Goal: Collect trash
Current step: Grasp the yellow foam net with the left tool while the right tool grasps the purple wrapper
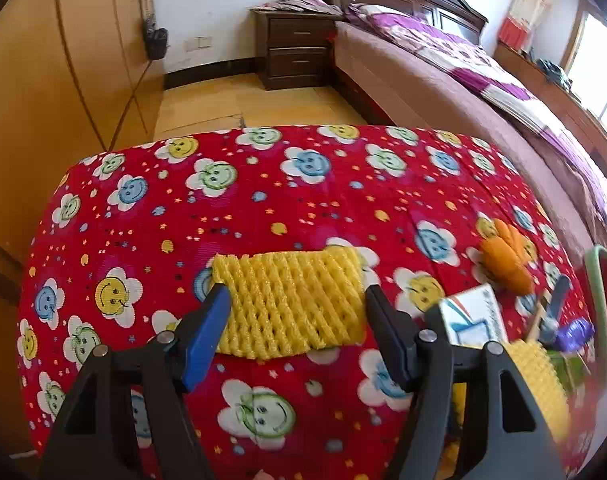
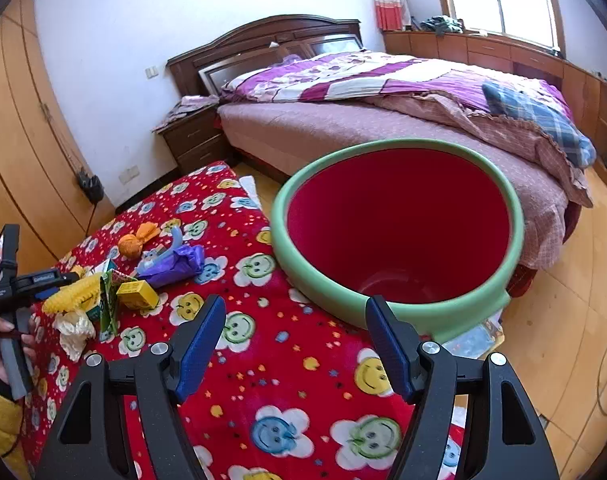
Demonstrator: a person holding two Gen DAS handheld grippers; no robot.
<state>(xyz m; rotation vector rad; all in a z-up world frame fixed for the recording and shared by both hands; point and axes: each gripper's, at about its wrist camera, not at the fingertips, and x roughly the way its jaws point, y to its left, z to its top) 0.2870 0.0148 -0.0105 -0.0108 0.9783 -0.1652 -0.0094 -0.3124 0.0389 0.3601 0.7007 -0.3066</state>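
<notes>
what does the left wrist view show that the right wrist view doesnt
Left wrist only: a flat yellow foam net lying between the open left gripper fingers, with no visible pinch. Right wrist only: the red bin's inside, apparently empty, beyond the open right gripper. Both: the red smiley cloth, orange wrapper and bed.

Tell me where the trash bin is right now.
In the right wrist view, the bin, green-rimmed and red inside, stands at the right edge of the red smiley cloth, between the bed and the open right tool.
</notes>
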